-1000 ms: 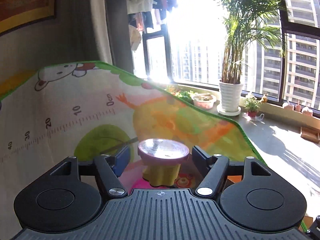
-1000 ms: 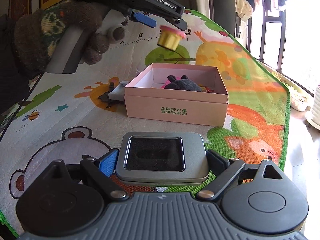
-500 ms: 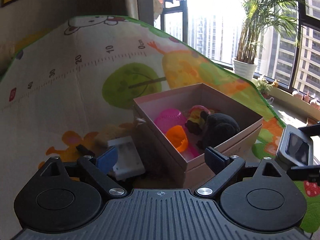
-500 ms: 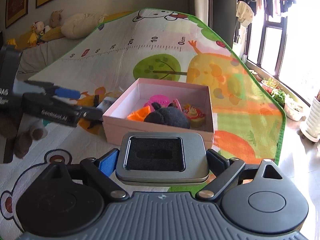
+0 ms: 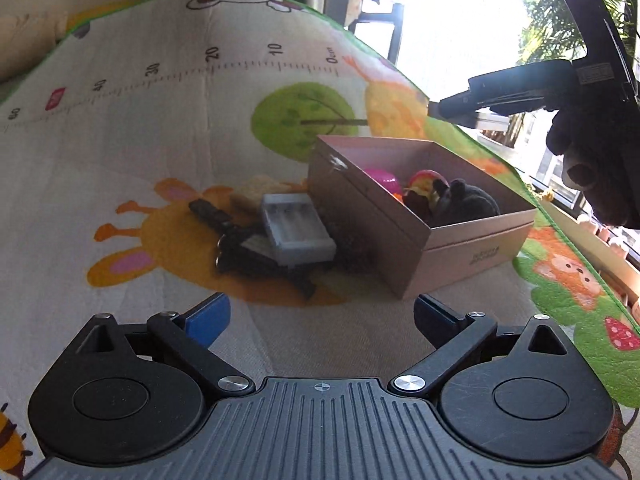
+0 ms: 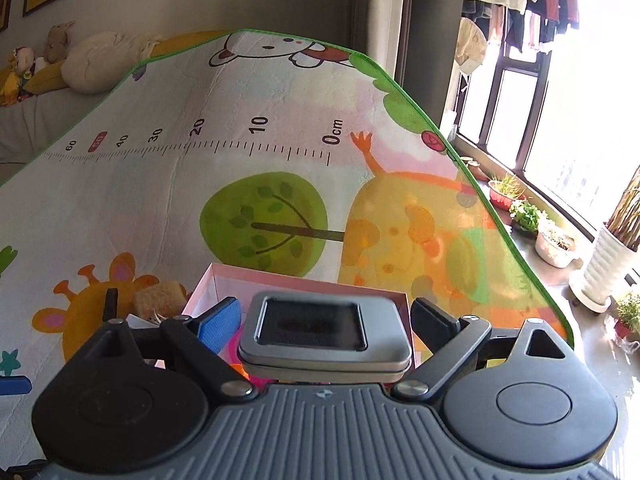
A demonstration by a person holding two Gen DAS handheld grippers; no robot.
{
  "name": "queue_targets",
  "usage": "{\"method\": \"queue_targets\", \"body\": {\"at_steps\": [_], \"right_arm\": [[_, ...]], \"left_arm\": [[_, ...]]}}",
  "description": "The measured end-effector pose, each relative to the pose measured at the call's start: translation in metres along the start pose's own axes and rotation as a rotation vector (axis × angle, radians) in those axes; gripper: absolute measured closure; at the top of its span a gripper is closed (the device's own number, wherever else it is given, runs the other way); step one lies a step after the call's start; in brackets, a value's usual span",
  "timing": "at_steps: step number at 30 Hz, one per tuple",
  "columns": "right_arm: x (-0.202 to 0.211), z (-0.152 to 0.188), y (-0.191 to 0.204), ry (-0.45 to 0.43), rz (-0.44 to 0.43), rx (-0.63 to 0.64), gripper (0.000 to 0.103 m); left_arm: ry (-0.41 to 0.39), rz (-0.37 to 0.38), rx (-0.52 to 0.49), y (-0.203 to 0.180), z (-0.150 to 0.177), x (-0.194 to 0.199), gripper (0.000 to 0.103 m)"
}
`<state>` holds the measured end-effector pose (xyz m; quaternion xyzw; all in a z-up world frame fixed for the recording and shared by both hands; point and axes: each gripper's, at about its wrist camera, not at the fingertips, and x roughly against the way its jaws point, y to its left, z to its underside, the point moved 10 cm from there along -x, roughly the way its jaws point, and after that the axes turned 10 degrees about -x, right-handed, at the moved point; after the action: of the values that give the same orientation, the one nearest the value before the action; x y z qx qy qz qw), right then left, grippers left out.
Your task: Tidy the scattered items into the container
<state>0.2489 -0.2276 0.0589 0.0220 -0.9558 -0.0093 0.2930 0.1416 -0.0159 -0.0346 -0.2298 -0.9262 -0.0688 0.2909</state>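
My left gripper (image 5: 320, 312) hangs low over the mat with nothing between its fingers, and its jaws are opening. Ahead of it lie a grey battery case (image 5: 296, 224), black keys (image 5: 236, 240) and a beige block (image 5: 256, 192), all just left of the pink box (image 5: 472, 248). The box holds a black plush (image 5: 468, 204), a pink piece and a yellow toy. My right gripper (image 6: 326, 320) is shut on a flat grey tin (image 6: 326, 330), held above the pink box (image 6: 296, 276). In the left wrist view it reaches in from the upper right, in a gloved hand (image 5: 596, 160).
A cartoon play mat (image 6: 240, 180) with a printed ruler covers the floor. Potted plants (image 6: 556, 240) line the window ledge at the right. A pillow and soft toys (image 6: 92, 64) lie on a sofa at the far left.
The yellow toy with the pink top left my left gripper and now lies in the box; that gripper opened, sank and drew back left of the box. My right gripper carried the tin up over the box.
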Motion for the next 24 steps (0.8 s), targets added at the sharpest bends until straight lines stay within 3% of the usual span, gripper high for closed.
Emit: {"method": "queue_targets", "body": {"at_steps": [6,11,12,15,16,20,24], "right_arm": [[-0.004,0.003,0.019,0.008,0.008,0.024,0.010],[-0.003,0.014,0.060,0.052,-0.081,0.076,0.011],[-0.005,0.018,0.073,0.075,-0.106,0.099,0.018],[-0.016,0.034,0.112,0.201,-0.200,0.116,0.052],[-0.022,0.041,0.126,0.256,-0.233,0.109,0.054],[-0.045,0.055,0.161,0.323,-0.204,0.150,0.053],[-0.070,0.062,0.179,0.344,-0.124,0.218,0.041]], "left_arm": [[-0.012,-0.016,0.023,0.009,0.007,-0.002,0.002],[-0.017,-0.180,-0.018,0.032,0.012,0.003,0.001],[-0.019,-0.202,-0.001,0.039,0.014,0.003,0.001],[-0.009,-0.192,0.090,0.053,0.021,0.001,0.000],[-0.012,-0.183,0.109,0.056,0.021,0.002,0.000],[-0.016,-0.159,0.129,0.057,0.022,0.000,0.000],[-0.029,-0.149,0.121,0.055,0.022,0.000,0.000]]}}
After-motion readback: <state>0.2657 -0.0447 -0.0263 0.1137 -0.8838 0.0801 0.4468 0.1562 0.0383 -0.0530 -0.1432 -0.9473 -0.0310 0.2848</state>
